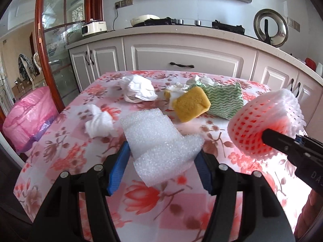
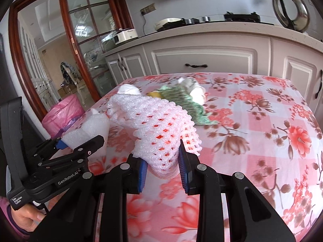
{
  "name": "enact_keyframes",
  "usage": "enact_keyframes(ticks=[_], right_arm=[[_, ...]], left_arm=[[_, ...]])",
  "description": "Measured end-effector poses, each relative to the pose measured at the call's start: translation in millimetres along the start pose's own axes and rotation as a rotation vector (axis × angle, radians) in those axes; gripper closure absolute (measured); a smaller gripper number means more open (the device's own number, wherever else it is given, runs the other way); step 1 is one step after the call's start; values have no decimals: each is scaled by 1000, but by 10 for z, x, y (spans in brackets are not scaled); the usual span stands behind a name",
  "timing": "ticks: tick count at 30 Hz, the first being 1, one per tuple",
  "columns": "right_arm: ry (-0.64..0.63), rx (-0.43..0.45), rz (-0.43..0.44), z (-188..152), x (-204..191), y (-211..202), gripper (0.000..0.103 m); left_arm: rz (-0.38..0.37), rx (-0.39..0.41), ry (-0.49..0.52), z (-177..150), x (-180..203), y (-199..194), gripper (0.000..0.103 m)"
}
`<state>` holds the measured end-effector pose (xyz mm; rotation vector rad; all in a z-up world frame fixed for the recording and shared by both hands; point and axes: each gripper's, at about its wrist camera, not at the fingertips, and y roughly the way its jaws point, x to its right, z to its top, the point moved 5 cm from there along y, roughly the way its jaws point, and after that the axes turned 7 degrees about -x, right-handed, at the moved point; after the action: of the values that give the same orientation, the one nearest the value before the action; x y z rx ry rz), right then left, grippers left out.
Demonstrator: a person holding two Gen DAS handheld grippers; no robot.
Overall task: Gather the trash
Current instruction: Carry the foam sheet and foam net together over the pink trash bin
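Left gripper (image 1: 161, 157): fingers clamped on white foam sheet (image 1: 159, 141). Right gripper (image 2: 161, 169): fingers clamped on foam fruit net (image 2: 159, 125). Both above floral surface (image 2: 262, 121).

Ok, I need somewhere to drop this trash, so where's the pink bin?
In both wrist views the pink-bagged bin stands on the floor off the table's left edge, in front of the wood-framed glass door.
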<state>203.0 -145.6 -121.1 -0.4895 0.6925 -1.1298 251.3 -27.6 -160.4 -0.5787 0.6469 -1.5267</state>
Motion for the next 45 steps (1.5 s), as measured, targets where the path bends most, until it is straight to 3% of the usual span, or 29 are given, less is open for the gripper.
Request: enact_keyframes(ticks=[25, 33, 45], right_arm=[[-267, -39, 118, 21, -1582, 164, 75], [-338, -44, 208, 325, -2161, 423, 75], [-419, -6, 358, 1117, -3114, 948, 75]], left_arm=[[80, 112, -158, -364, -1318, -934, 42], [146, 123, -204, -358, -1815, -1005, 42], [262, 149, -276, 93, -2960, -1041, 42]])
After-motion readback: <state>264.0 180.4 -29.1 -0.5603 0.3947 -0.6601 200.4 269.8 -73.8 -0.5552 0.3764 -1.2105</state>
